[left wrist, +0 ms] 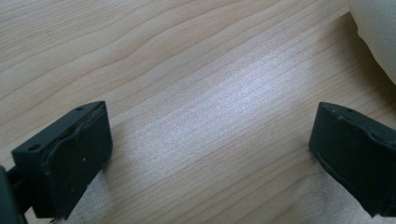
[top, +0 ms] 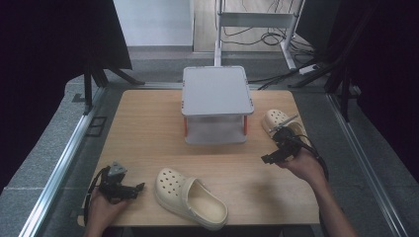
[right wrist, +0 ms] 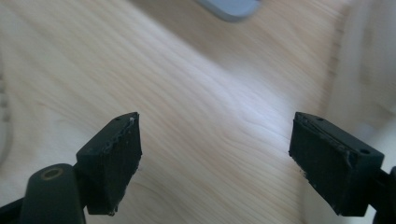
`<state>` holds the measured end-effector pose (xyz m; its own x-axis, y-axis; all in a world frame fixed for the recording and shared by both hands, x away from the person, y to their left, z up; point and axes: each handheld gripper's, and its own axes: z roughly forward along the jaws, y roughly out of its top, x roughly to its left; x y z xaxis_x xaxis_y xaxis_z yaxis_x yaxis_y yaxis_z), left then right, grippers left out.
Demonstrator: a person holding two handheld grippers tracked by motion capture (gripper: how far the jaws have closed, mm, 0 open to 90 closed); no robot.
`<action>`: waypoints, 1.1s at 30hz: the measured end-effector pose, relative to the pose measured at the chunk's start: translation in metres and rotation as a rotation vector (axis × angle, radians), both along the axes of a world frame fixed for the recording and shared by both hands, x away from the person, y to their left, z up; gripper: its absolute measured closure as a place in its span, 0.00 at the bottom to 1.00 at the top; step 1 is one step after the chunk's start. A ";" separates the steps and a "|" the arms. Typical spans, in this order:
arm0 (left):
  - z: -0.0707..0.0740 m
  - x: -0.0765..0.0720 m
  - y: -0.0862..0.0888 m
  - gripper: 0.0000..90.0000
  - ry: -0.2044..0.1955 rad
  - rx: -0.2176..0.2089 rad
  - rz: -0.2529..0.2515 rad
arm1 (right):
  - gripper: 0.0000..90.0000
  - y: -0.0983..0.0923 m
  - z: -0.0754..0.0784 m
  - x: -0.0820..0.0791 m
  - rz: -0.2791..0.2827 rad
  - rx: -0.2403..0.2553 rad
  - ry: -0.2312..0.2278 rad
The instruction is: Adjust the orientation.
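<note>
A wooden table (top: pixel 148 128) carries a grey two-tier rack (top: pixel 217 91) at the middle of its far edge. The rack's flat top is bare, its posts are orange and white, and a lower shelf shows beneath the top. Aluminium rails (top: pixel 59 168) run along the table's left and right sides over grey carpet (top: pixel 39 148). Beyond the far edge stands a white frame (top: pixel 257 19) with black cables (top: pixel 267 38) looped on the floor under it. Dark curtains (top: pixel 44 44) hang at both far corners, with black stand legs (top: pixel 99 76) at their feet.
</note>
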<state>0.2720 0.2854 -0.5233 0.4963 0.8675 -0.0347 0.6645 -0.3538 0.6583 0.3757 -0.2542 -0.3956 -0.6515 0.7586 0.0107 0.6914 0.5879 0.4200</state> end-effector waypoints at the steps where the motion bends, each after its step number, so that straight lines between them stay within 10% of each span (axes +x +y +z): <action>1: 0.000 0.000 0.000 0.00 0.000 0.000 0.000 | 0.19 -0.004 0.001 0.002 -0.013 -0.004 -0.004; 19: 0.000 0.001 -0.001 0.00 0.000 0.000 0.002 | 0.25 -0.050 -0.023 0.061 -0.202 -0.078 0.003; 33: 0.000 0.001 -0.001 0.00 0.000 0.000 0.003 | 0.60 -0.052 -0.040 0.098 -0.227 -0.078 0.055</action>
<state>0.2729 0.2847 -0.5233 0.4940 0.8688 -0.0347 0.6652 -0.3519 0.6586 0.4739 -0.3057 -0.4355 -0.4646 0.8852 -0.0233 0.8299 0.4444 0.3374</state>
